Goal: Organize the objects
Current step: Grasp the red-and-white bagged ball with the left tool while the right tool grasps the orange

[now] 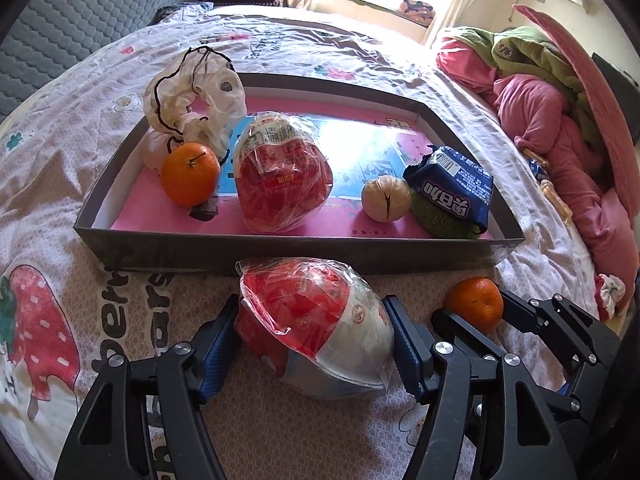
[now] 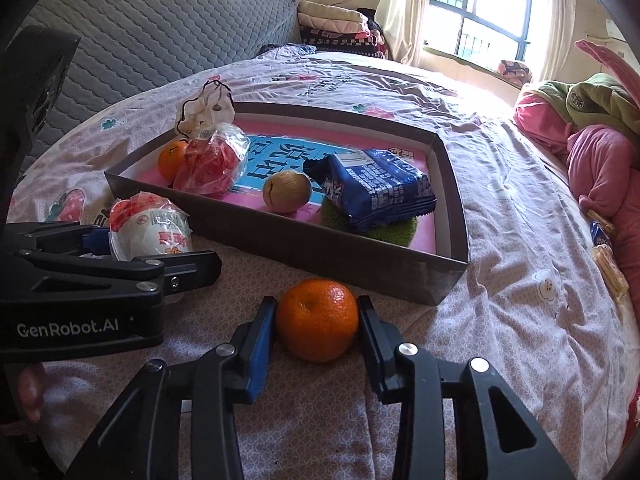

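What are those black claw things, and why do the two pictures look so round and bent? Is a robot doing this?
No robot: a person holds a two-finger gripper in each hand, each with a wide-angle camera looking along its fingers. One picture comes from the left gripper, which straddles a wrapped noodle bowl; the other from the right gripper, its pads against a tangerine. Both items lie on the bedsheet before a shallow cardboard tray, which already holds another wrapped bowl, another tangerine, a blue snack packet, a walnut and a drawstring pouch.
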A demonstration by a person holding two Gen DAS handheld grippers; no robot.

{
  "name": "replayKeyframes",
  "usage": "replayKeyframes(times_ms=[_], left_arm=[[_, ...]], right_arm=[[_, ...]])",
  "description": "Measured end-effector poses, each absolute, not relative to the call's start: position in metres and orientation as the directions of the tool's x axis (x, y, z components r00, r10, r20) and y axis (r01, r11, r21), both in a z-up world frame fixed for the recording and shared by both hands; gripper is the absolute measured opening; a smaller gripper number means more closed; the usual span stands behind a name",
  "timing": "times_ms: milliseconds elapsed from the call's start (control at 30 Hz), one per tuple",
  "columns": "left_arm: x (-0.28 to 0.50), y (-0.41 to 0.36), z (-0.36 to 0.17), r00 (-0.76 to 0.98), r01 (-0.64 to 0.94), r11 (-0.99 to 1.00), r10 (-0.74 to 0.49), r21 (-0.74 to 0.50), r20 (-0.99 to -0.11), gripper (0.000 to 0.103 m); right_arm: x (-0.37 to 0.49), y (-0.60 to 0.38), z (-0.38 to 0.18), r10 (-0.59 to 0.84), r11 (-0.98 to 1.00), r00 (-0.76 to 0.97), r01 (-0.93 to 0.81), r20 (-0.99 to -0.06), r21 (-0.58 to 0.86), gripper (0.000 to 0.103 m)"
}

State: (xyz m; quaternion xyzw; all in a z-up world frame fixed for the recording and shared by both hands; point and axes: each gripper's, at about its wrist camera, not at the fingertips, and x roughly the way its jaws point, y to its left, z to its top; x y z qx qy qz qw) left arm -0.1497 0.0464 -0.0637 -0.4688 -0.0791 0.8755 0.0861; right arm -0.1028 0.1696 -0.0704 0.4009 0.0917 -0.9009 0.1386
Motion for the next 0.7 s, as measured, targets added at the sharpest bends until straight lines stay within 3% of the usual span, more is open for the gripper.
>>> replayKeyframes(times_ms=[200,700], left_arm=[[-0.149,0.048,-0.063,-0.550,-0.090,-0.974,0.223,-0.208,-0.805,0.064],[-0.136,0.044,-0.044,-0.584,-0.121,-0.971,0.239,-0.209,-0.775,0.064]], right_arm=[[-0.102,0.172,-0.069,-0.186,-0.946,-0.642,0.321,-0.744,-0.041,0.039],[-0.094,0.174,-0.059,-0.217,-0.944,-0.659,0.330,-0.720,-0.017,0.039]])
